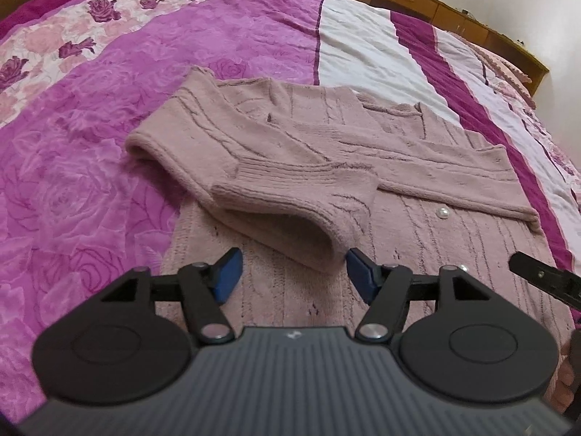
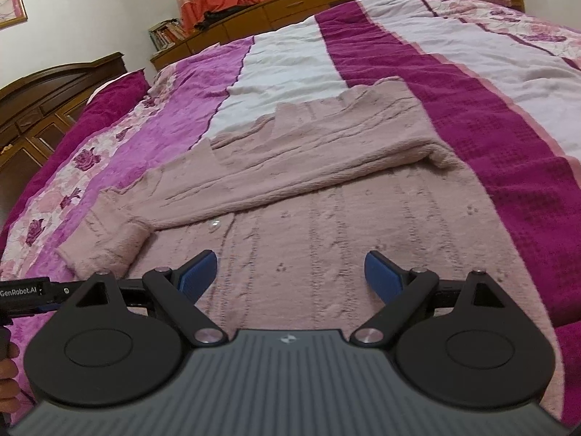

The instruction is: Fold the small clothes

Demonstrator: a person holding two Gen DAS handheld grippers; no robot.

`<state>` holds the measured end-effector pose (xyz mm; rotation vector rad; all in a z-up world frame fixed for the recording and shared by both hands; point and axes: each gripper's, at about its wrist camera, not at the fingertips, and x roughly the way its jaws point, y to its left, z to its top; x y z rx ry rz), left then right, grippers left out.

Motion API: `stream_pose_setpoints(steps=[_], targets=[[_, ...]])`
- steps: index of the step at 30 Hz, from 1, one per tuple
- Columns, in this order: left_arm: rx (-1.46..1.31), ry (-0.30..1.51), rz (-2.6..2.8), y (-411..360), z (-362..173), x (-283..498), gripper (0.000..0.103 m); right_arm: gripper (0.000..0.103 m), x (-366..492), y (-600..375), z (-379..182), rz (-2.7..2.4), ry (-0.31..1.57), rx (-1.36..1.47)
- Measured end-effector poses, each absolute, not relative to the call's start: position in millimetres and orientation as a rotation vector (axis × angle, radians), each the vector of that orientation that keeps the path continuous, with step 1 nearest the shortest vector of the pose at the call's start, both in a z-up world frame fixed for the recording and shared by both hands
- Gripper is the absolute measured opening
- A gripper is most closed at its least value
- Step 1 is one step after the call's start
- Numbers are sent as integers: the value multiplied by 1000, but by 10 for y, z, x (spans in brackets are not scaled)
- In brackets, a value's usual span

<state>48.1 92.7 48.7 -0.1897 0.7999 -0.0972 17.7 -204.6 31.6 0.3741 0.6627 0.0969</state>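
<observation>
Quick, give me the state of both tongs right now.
Left tongs: open, holding nothing, just short of the folded sleeve cuff of the pink cardigan.
Right tongs: open, holding nothing, over the cardigan's body.

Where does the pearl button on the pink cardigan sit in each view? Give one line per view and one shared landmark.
Left wrist: pearl button right of centre, just below the folded sleeve.
Right wrist: pearl button left of centre, just below the sleeve's edge.
Shared landmark: the folded sleeve crossing the cardigan.
</observation>
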Motion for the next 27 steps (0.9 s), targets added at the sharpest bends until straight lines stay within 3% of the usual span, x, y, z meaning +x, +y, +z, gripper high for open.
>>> stream_pose_setpoints(steps=[27], targets=[[-211,807,-12,1296,477,298,65,93,529,-1522,449,264,758,437]])
